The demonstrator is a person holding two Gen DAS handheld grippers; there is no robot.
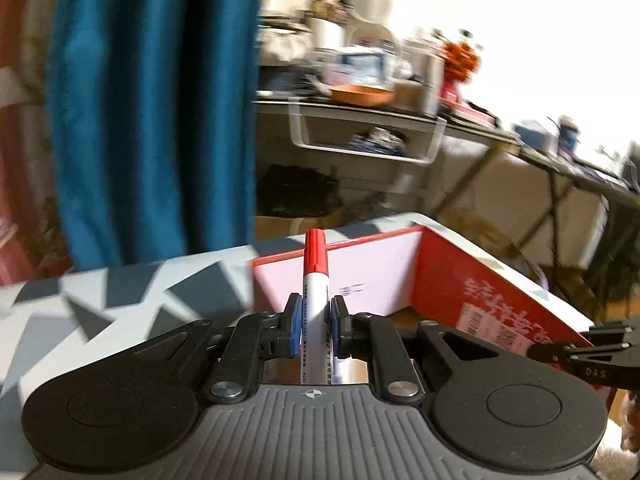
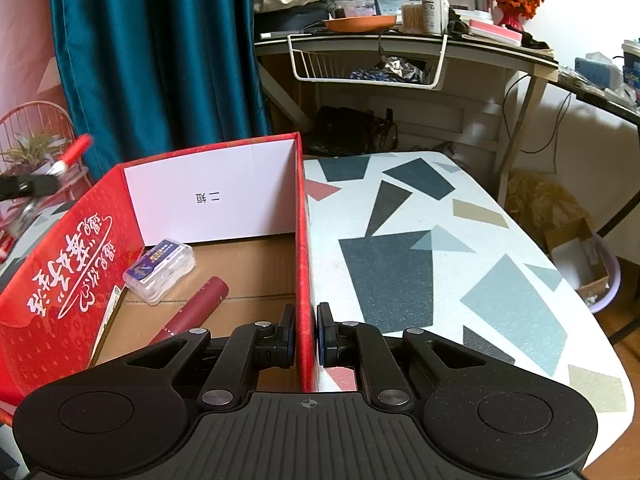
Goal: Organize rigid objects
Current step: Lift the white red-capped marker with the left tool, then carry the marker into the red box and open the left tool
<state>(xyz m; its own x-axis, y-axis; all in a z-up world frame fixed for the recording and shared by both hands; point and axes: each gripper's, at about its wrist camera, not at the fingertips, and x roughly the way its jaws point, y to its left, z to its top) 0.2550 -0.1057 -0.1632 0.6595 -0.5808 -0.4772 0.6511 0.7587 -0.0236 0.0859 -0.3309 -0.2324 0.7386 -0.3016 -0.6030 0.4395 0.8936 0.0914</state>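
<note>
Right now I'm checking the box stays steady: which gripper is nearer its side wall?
Right. The right gripper clamps the red box's wall; the left gripper holds a marker outside it.

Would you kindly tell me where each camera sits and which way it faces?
Left wrist: on the left gripper, shut on a red-capped marker, facing the red box; the right gripper's tip shows at right.
Right wrist: on the right gripper, clamping the box's side wall, facing the table.
Shared: box, marker, blue curtain.
</note>
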